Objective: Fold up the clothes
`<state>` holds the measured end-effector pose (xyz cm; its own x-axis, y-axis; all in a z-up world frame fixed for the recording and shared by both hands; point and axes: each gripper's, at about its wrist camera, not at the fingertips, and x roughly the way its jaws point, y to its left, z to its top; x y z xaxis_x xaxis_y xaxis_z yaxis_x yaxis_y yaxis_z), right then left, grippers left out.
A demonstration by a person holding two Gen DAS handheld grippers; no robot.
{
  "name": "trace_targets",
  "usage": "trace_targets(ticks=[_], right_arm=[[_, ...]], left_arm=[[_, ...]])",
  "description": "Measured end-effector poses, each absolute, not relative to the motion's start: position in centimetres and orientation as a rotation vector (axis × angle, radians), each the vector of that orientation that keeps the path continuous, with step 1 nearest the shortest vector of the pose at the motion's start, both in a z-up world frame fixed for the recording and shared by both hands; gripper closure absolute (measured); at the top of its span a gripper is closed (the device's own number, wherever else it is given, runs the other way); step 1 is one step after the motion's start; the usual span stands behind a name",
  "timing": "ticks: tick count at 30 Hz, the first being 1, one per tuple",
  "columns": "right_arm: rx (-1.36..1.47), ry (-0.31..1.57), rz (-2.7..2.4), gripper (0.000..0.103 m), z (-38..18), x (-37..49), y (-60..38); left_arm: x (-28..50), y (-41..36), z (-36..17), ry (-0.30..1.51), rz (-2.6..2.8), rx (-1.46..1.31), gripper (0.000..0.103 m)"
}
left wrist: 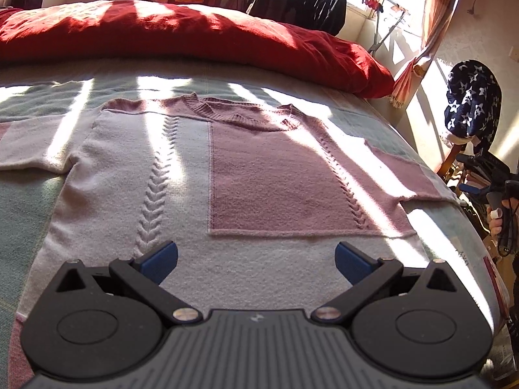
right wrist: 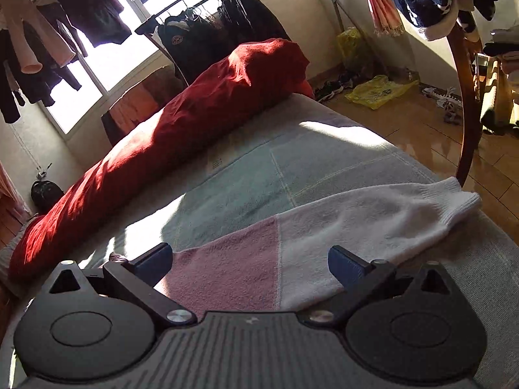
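Observation:
A pink and white knitted sweater (left wrist: 194, 175) lies spread flat on the bed, collar at the far side and sleeves out to both sides. My left gripper (left wrist: 256, 261) hovers open above its white hem, holding nothing. In the right wrist view one sleeve (right wrist: 324, 236) stretches to the right, pink near the body and white toward the ribbed cuff (right wrist: 460, 201) at the bed's edge. My right gripper (right wrist: 249, 264) hangs open just over that sleeve, with nothing between its blue fingertips (right wrist: 343, 267).
A pale green and grey blanket (right wrist: 253, 175) covers the bed. A red duvet (left wrist: 181, 39) is bunched along the far side. Dark clothes hang on a rack (right wrist: 201, 32) by the window. A wooden chair (right wrist: 467, 97) draped with a star-patterned garment stands beside the bed.

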<state>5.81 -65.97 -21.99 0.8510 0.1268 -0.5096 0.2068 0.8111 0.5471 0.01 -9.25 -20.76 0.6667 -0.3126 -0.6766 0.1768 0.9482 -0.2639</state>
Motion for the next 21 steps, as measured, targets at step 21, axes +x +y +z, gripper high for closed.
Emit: trace_targets(ticks=[21], right_arm=[[0.848,0.501,-0.173,0.000,-25.8,8.3,-75.1]], left_arm=[[1.1,-10.7,-22.4,0.842,-0.276,-0.137,0.001]])
